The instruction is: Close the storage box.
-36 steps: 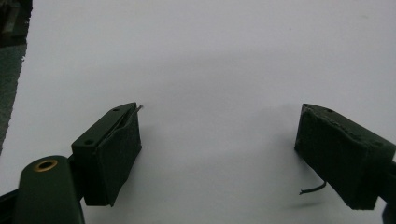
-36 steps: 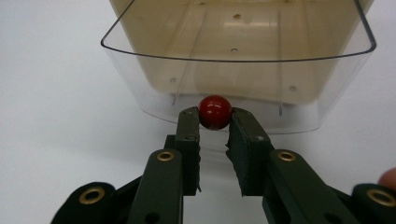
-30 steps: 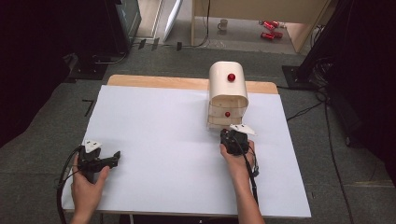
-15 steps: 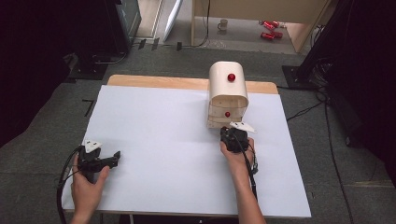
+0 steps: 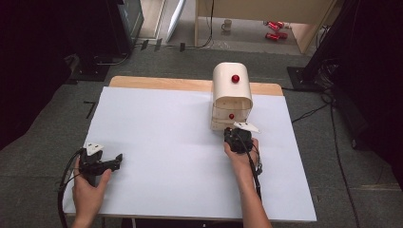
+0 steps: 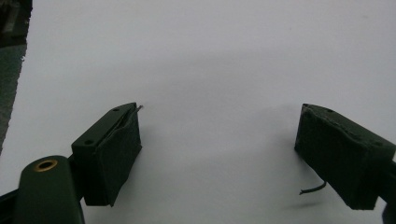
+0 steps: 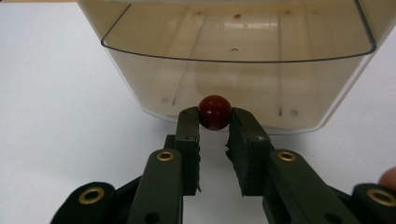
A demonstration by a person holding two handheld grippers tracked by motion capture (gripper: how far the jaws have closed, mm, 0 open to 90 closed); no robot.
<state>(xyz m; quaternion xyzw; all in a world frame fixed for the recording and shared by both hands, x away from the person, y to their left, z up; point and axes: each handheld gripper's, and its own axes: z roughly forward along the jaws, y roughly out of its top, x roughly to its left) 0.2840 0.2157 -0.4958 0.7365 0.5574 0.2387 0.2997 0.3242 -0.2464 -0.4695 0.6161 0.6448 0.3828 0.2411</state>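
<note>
Near the desk's [image 5: 157, 123] front-left corner the left gripper [image 5: 101, 163] rests in the person's hand, jaws wide apart over bare white surface. Toward the back-right stands a small cream drawer chest [image 5: 231, 95] — the right gripper [image 7: 214, 127] is clamped on the red knob [image 7: 214, 112] of what seems its lowest drawer [image 7: 238, 56], a translucent one.

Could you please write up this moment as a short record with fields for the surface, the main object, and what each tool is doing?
surface: table with a white top
main object: small cream drawer unit with red knobs, far right of centre
right tool: jaws shut on the lowest red knob of the drawer unit
drawer: translucent, seen from the right gripper view; looks empty
left tool: jaws wide open, nothing between them, resting near the table's near left corner
</note>
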